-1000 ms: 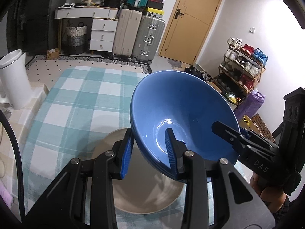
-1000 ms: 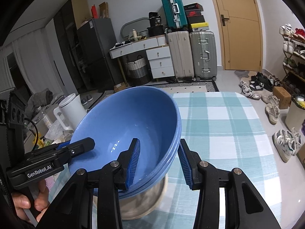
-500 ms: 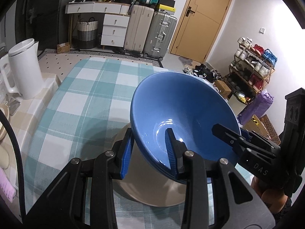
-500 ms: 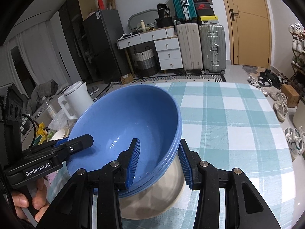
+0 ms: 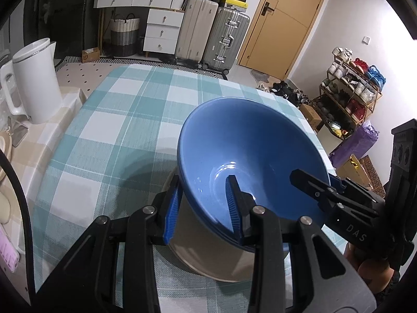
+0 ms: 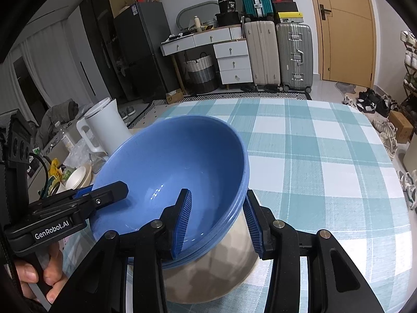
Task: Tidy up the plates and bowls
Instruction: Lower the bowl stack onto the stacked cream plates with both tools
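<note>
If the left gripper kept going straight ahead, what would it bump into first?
The left gripper already clamps the blue bowl's rim, so the bowl's wall blocks it first. Beyond lies checked tablecloth.

We count two tongs, the left tongs (image 5: 203, 208) and the right tongs (image 6: 217, 221). The blue bowls (image 5: 250, 156) are a nested stack; at the rim we see about three edges, but the exact number we cannot tell. There is one beige plate (image 5: 208, 258) on the counter (image 5: 117, 130). At 9 o'clock stands one white kettle (image 5: 36, 80). At 12 o'clock we count two upright suitcases (image 5: 211, 31).
</note>
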